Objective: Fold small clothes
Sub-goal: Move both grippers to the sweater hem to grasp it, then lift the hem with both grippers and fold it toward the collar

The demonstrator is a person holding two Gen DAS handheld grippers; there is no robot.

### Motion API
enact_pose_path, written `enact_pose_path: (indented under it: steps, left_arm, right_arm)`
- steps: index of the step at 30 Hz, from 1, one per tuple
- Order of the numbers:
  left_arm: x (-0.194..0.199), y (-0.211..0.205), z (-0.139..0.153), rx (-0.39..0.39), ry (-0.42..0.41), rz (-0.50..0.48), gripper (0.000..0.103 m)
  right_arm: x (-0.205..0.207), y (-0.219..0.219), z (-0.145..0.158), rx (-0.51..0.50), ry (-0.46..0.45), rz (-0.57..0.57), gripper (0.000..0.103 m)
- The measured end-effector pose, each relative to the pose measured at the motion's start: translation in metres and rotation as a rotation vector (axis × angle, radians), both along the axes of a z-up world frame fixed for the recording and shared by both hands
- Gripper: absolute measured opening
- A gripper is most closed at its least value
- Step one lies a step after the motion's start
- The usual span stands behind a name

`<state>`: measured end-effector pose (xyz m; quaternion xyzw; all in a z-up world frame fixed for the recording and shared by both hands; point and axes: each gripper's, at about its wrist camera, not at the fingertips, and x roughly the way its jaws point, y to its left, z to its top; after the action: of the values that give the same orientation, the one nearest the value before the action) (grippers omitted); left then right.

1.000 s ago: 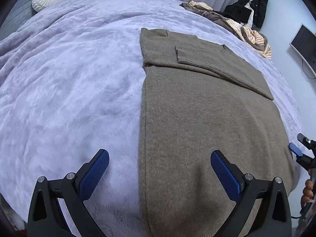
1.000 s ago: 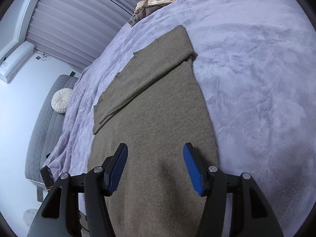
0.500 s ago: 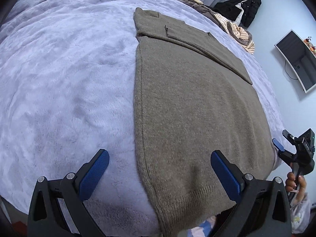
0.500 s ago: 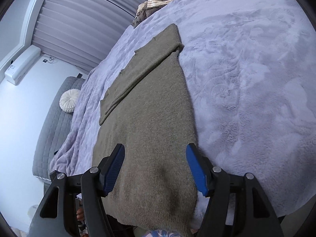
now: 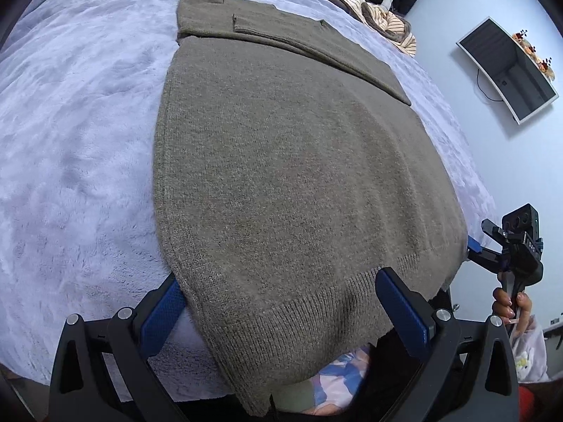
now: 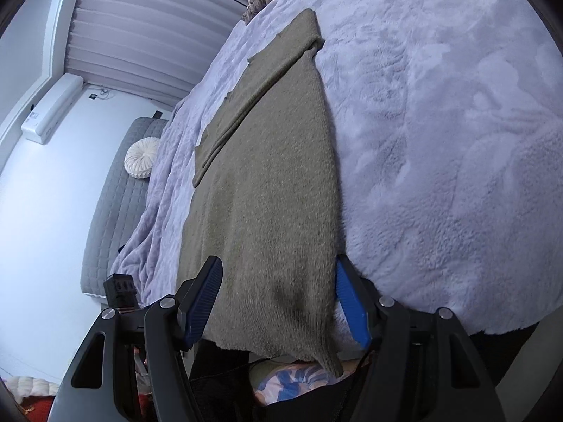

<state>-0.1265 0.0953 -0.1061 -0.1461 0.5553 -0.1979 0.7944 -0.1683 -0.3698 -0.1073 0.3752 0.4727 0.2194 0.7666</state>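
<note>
An olive-brown knit sweater [image 5: 288, 161] lies flat on the lilac plush bed cover [image 5: 70, 140], sleeves folded across its far end, ribbed hem hanging over the near bed edge. My left gripper [image 5: 281, 313] is open, its blue pads straddling the hem's left corner. My right gripper [image 6: 278, 302] is open, its pads either side of the hem's right corner; the sweater [image 6: 267, 190] runs away from it. The right gripper also shows in the left wrist view [image 5: 506, 246] at the sweater's right edge.
A heap of striped and dark clothes [image 5: 373, 10] lies at the bed's far side. A wall monitor [image 5: 506, 70] hangs at right. A round white cushion [image 6: 142, 157] rests on a grey quilted headboard. Patterned fabric [image 6: 292, 383] shows below the bed edge.
Both grippers have pulled back toward the near bed edge; the sweater's hem, out of sight before, now sits between each pair of open pads.
</note>
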Motion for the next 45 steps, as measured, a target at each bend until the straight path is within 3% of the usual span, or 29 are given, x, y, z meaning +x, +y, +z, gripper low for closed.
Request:
enact_pose_path:
  steps: [8,12,16,23,25,27,28,29,30,31,33,39,45]
  left_arm:
    - [0.000,-0.009,-0.004,0.045,0.003,0.000,0.103]
    - [0.001,-0.014,-0.006,0.073,0.004,-0.001,0.103]
    - [-0.001,-0.019,-0.006,0.108,0.002,-0.014,0.102]
    - [-0.009,-0.017,-0.005,0.072,0.019,-0.043,0.102]
    - [-0.012,-0.015,-0.004,0.062,0.019,-0.035,0.093]
    - [-0.013,-0.014,-0.005,0.083,0.023,-0.031,0.061]
    - [-0.014,-0.014,-0.004,0.087,0.020,-0.034,0.051]
    - [-0.014,-0.012,-0.004,0.070,0.021,-0.043,0.030]
    - [-0.014,-0.010,-0.004,0.032,0.028,-0.054,0.014]
    - [-0.014,-0.008,-0.003,-0.014,0.034,-0.060,0.013]
    - [-0.013,-0.005,0.002,-0.077,0.025,-0.068,0.013]
    - [0.006,0.012,0.033,-0.305,-0.040,-0.021,0.013]
    - [0.048,0.025,0.080,-0.359,-0.169,0.023,0.013]
  right_arm:
    - [-0.004,0.015,-0.014,0.140,-0.013,0.076,0.070]
    - [-0.002,0.026,-0.020,0.153,0.007,0.107,0.070]
    - [-0.004,0.025,-0.027,0.182,0.027,0.090,0.059]
    - [-0.006,0.025,-0.038,0.236,0.054,0.083,0.057]
    - [-0.003,0.029,-0.039,0.239,0.059,0.088,0.057]
    - [0.001,0.033,-0.039,0.242,0.064,0.091,0.057]
    - [0.002,0.034,-0.037,0.239,0.062,0.094,0.054]
    - [0.002,0.035,-0.036,0.229,0.060,0.097,0.049]
    - [0.003,0.037,-0.035,0.212,0.063,0.100,0.035]
    - [0.004,0.036,-0.034,0.200,0.068,0.103,0.021]
    - [0.004,0.036,-0.033,0.205,0.067,0.090,0.008]
    - [0.015,0.036,-0.001,0.358,-0.069,0.089,0.008]
    - [0.062,0.042,0.036,0.431,-0.170,0.097,0.008]
